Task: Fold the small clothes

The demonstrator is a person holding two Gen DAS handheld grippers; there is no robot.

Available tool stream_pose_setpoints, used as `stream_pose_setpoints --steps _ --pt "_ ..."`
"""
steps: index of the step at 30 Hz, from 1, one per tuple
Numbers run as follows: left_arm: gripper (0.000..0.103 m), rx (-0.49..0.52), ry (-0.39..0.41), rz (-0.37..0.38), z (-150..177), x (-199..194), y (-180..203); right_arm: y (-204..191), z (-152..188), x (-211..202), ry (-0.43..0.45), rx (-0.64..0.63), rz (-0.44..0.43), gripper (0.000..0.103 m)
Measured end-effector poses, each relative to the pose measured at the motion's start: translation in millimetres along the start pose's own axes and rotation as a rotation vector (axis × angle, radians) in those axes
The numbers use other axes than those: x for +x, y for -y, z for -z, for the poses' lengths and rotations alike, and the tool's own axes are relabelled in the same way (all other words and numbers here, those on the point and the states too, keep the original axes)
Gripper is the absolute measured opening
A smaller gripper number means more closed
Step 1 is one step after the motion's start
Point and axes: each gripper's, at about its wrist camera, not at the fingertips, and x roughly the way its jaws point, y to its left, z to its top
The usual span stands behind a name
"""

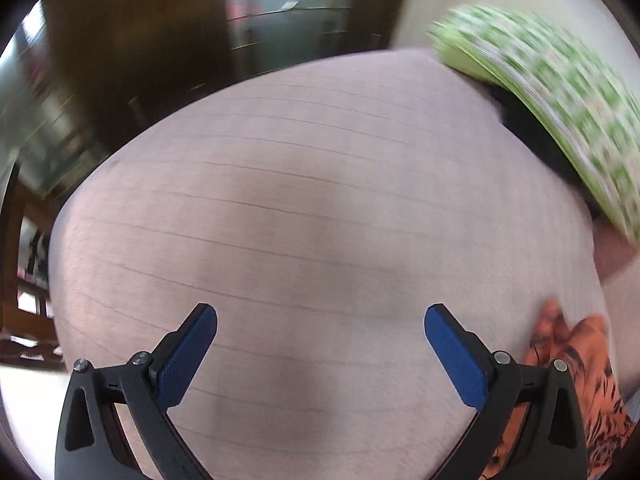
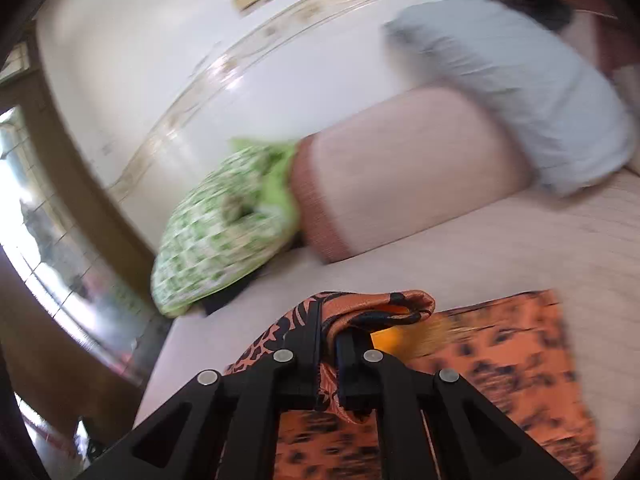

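We find the right tongs (image 2: 328,344) clenched on the orange patterned garment (image 2: 500,360), lifting its edge to fold, while the left tongs (image 1: 320,344) hang released over the bed (image 1: 320,180).

Orange black-patterned garment (image 2: 500,364) on pale bed cover, one edge lifted.

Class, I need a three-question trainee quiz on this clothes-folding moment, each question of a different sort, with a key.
1. True or false: the left tool is clamped on the orange patterned cloth.
2. Which tool grips the cloth? A) left B) right C) both
3. Fill in: the green checked cushion lies on the bed beside a ____ bolster.

Key
1. False: its blue pads stand wide apart over bare bedding, with the cloth off to one side.
2. B: the right tool is shut on a lifted fold of the cloth.
3. Pink.
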Motion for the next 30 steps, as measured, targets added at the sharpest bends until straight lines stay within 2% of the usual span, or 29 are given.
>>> stream_pose_setpoints --steps 3,6,10,13,16,18,20,22,26,28,30 --pt "0.103 0.099 0.012 0.014 15.9 -3.0 38.1 57.1 -11.5 4.6 -0.054 0.047 0.074 0.005" --pt "0.103 0.195 0.034 0.021 34.3 -7.3 73.6 94.0 -0.1 12.4 -0.105 0.044 0.144 0.005" --pt "0.103 0.335 0.066 0.039 61.8 -13.6 119.1 130.2 9.3 30.0 -0.155 0.097 0.120 0.006" --pt "0.103 0.437 0.092 0.044 81.2 -17.0 144.8 146.0 19.8 48.6 -0.254 0.091 0.189 0.008" --pt "0.103 0.486 0.098 0.028 91.0 -14.3 160.1 168.1 33.5 59.0 -0.381 0.105 0.234 0.010" --pt "0.103 0.505 0.088 0.003 96.4 -9.2 165.3 178.2 34.6 53.1 -0.375 0.114 0.229 0.012" --pt "0.103 0.519 0.089 -0.020 99.6 -6.7 170.0 182.4 31.3 44.7 -0.356 0.107 0.242 0.018" --pt "0.103 0.528 0.089 -0.029 101.5 -4.9 170.4 185.6 25.6 31.9 -0.314 0.108 0.261 0.029" --pt "0.103 0.515 0.069 -0.049 100.2 5.7 174.5 191.2 16.7 10.9 -0.240 0.094 0.287 0.031" --pt "0.103 0.509 0.065 -0.045 99.0 5.4 175.5 191.6 12.0 9.4 -0.246 0.104 0.240 0.031" --pt "0.103 0.518 0.072 -0.050 97.8 4.2 172.5 195.7 8.1 15.2 -0.264 0.180 0.157 0.031"
